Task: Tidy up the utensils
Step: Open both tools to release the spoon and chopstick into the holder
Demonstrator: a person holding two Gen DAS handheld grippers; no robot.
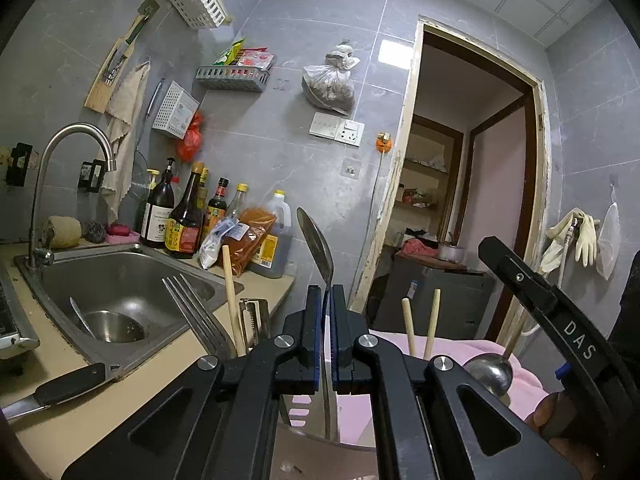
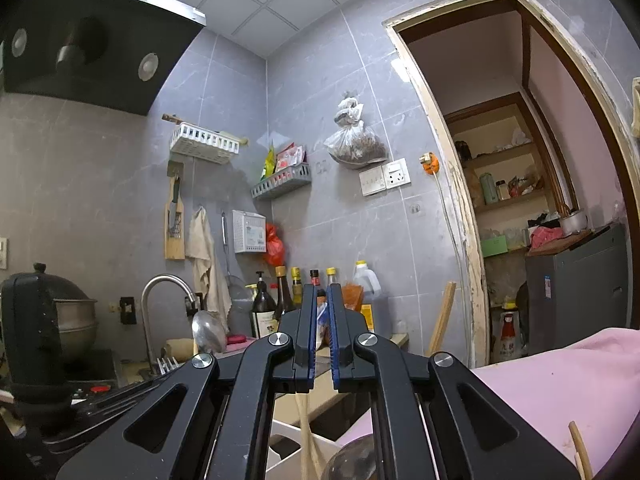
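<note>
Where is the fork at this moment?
In the left wrist view the fork stands tines up, left of the left gripper, in front of the sink and beside a wooden chopstick.

Left hand-held gripper [image 1: 327, 292] points level, jaws clamped on a spoon handle, pads nearly touching. Right hand-held gripper [image 2: 321, 292] tilts slightly upward, jaws closed, tips almost meeting; whether anything is pinched is unclear. Right unit's black body and a hand [image 1: 560, 432] show at left view's edge.
</note>
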